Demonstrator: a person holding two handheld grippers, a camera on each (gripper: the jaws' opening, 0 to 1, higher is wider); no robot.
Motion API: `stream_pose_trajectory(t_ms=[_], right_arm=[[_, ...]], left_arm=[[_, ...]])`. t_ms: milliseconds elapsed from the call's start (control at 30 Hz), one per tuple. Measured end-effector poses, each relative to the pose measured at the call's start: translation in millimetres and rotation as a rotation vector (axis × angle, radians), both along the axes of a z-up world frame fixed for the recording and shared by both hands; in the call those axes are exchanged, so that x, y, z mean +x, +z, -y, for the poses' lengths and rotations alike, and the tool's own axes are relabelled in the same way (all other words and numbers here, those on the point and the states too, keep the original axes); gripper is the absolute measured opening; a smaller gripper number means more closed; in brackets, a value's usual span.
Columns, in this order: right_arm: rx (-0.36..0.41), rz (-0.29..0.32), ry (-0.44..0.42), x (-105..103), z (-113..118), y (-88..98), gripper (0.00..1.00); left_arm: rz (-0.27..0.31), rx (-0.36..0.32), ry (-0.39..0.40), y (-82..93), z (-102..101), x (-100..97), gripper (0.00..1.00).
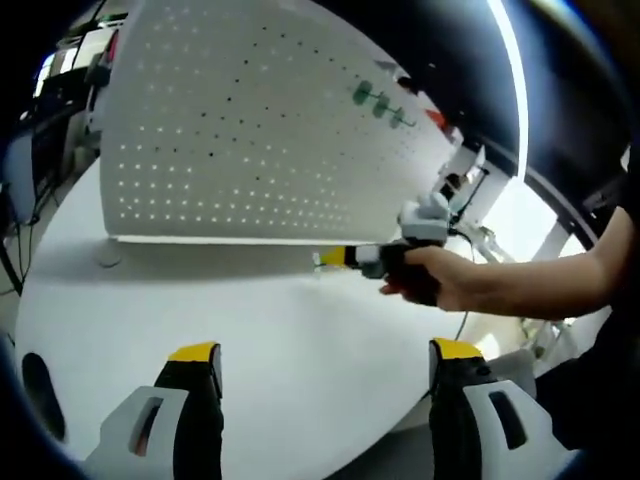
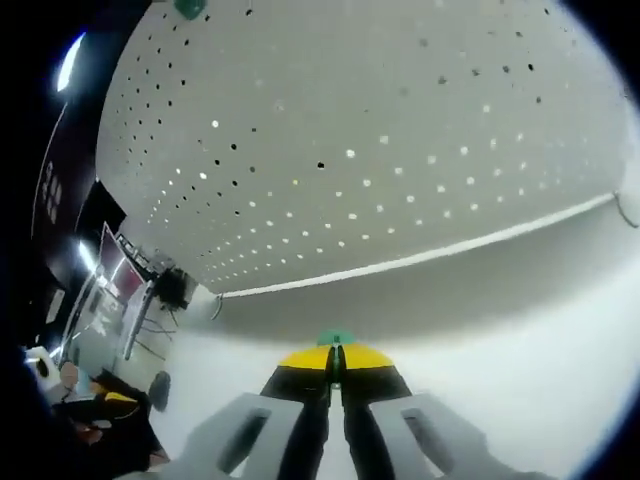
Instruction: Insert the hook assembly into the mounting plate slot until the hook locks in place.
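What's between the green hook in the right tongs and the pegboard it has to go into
Nothing visible. The right tongs are shut on the green hook, and bare white table lies between it and the pegboard. Other green hooks hang higher on the board.

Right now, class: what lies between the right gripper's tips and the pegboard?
Bare white table in the right gripper view; the right gripper, pinching a green hook, faces the pegboard.

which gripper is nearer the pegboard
Right. The right gripper is held just short of the pegboard's lower edge, jaws shut on a green hook. The left gripper sits back across the table, open.
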State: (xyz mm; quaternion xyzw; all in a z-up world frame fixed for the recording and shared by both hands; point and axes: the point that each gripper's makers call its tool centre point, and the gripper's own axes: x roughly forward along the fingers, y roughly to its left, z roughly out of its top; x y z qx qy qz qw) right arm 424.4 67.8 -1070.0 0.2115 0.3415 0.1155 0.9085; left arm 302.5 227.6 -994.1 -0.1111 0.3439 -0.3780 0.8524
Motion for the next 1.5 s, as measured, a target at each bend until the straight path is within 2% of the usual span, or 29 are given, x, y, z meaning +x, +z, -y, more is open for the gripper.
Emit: stream_pose_trajectory(t_ms=[133,267,433,600,733,867,1100,1200,1267,1433,1500], right_arm=[[0.010,0.008,0.008,-6,-3,7.9,0.00],[-0.003,0.051,0.029,-9,-6,27.7,0.00],[-0.027,0.138,0.075,-11,-13,65.9,0.00],[-0.016,0.226,0.112,-18,-24,110.7,0.00],[0.000,0.280,0.156,-34,-39,141.3,0.00],[-0.002,0.331,0.200,-54,-55,161.6,0.00],[0.025,0.364,0.259,-85,-81,176.0,0.00],[0.039,0.381,0.282,-96,-91,182.6,0.00],[0.048,0.386,0.293,-102,-97,186.1,0.00],[0.068,0.401,0.311,-115,-109,195.0,0.00],[0.064,0.409,0.316,-120,-112,197.2,0.00]], left_arm=[[0.020,-0.007,-0.013,7.7,11,7.6,0.86],[0.031,-0.008,-0.015,13.1,17,11.9,0.85],[0.043,0.000,-0.017,19.7,20,15.9,0.84],[0.058,0.011,-0.015,26.9,23,19.4,0.84],[0.070,0.023,-0.019,32.6,26,20.3,0.83],[0.088,0.023,-0.020,41.2,29,20.4,0.82],[0.117,0.022,-0.030,54.1,33,17.1,0.79],[0.125,-0.005,-0.041,62.3,38,14.2,0.77],[0.126,-0.029,-0.040,68.2,40,12.8,0.74],[0.142,-0.023,-0.044,74.0,40,9.8,0.67],[0.148,-0.027,-0.045,77.0,39,8.4,0.61]])
